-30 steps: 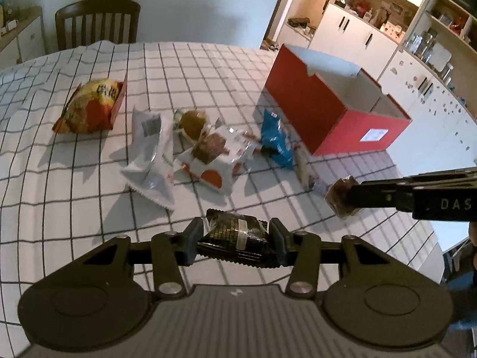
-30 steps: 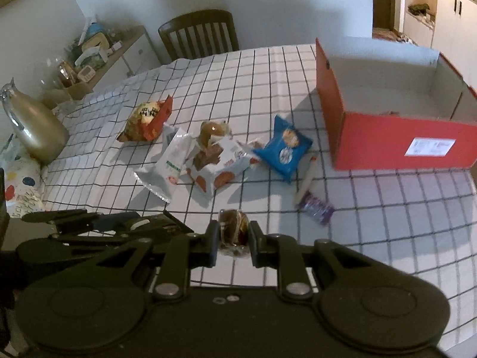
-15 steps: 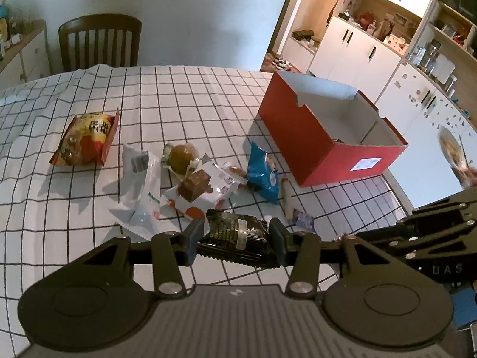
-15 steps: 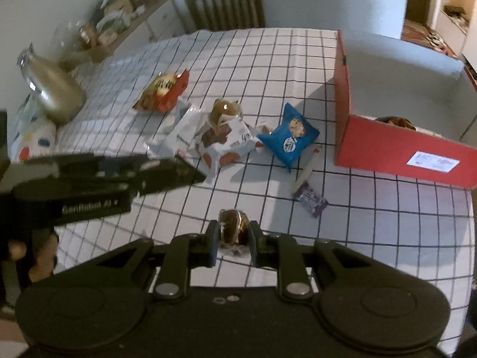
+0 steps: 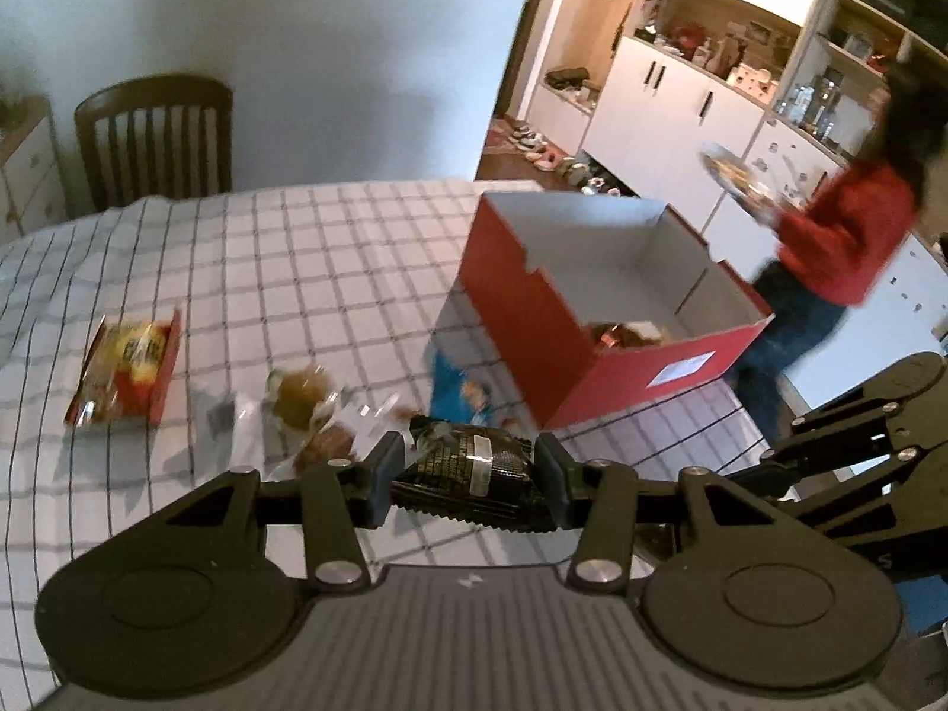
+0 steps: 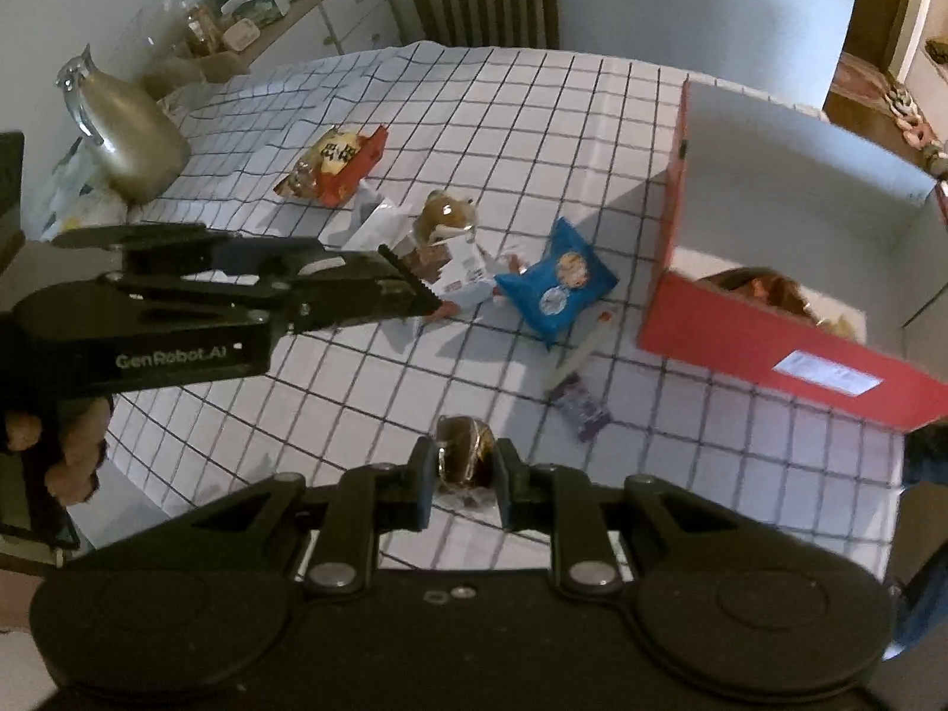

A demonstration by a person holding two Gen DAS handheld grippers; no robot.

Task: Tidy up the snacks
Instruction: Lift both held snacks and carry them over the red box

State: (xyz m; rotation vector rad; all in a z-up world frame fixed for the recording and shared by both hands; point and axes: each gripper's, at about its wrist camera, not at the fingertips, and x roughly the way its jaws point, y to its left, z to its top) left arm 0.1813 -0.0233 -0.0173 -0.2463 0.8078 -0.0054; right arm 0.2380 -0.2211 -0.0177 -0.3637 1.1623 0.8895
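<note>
My left gripper (image 5: 471,474) is shut on a black snack packet (image 5: 471,468) and holds it above the table's near edge. My right gripper (image 6: 462,477) is shut on a small brown wrapped snack (image 6: 463,455), also held above the table. An open red box (image 5: 598,320) stands at the right with some snacks inside; it also shows in the right wrist view (image 6: 788,272). Loose on the checked tablecloth lie a blue packet (image 6: 554,284), an orange-red packet (image 6: 335,166), a brown bun (image 6: 447,216), white packets (image 6: 379,219), a pale stick (image 6: 577,352) and a purple wrapper (image 6: 580,409).
A person in a red top (image 5: 841,243) carries a plate beside the box's far right. A wooden chair (image 5: 157,136) stands at the table's far side. A metal jug (image 6: 127,136) and a cluttered sideboard (image 6: 278,6) are at the left.
Both grippers have risen and pulled back from the table, each still holding its snack. A person in red has walked into the left wrist view at the right.
</note>
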